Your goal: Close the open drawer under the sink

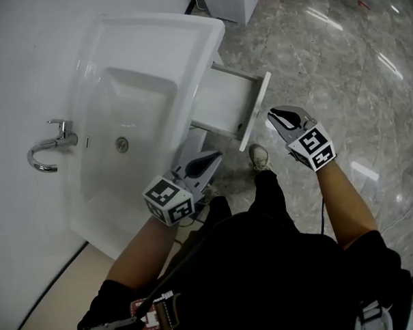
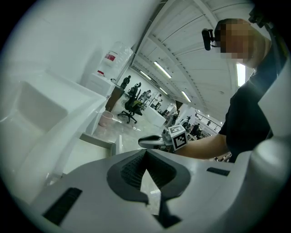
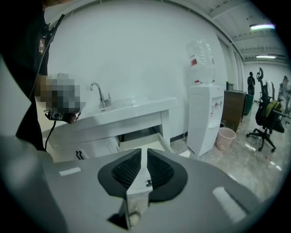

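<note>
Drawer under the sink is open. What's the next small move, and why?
Probably ease the right gripper onto the drawer front and push toward the sink. The drawer stands pulled out, the gripper's tips hang close beside its front panel, and its jaws, barely apart, hold nothing.

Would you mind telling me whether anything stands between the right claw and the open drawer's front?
Nothing visible does: only bare floor separates the right claw from the drawer front. The left claw sits off to one side of it.
</note>
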### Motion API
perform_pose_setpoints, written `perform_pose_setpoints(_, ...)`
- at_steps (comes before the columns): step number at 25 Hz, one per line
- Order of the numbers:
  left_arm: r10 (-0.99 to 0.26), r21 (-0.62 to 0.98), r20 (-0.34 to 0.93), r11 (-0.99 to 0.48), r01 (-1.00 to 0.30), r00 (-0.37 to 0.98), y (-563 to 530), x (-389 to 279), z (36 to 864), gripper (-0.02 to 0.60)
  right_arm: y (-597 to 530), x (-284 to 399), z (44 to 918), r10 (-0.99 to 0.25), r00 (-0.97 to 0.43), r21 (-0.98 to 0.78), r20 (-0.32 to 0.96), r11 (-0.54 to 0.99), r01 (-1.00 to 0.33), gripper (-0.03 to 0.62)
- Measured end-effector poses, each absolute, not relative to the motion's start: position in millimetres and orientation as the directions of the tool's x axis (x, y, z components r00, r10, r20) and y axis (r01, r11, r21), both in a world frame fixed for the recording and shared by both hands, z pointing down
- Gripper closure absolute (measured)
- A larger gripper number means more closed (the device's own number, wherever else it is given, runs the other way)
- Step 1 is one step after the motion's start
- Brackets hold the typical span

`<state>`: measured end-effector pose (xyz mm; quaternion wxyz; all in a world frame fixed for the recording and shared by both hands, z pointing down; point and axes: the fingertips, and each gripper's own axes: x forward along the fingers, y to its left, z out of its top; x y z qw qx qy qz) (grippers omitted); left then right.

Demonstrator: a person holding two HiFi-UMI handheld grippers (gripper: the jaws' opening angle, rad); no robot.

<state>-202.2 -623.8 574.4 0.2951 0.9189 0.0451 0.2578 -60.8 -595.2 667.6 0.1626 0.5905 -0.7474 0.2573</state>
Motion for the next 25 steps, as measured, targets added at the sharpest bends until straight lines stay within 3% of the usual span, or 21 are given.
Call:
perform_pose_setpoints(16,0.248,0.581,0.510,-0.805,-0.118,0.824,-612,-182,683,0.584,-594,-76,802,-0.676,-0.319,-0.140,0.664,0.307,-0.941,0.523)
perform_pose_setpoints(25,0.242,0.572,0.545,-0.807,-0.145,0.803,-615,-184,729,0.584,-600,-80,870,-0.613,-0.295,-0.083,0.733,0.350,-0.933,0.431)
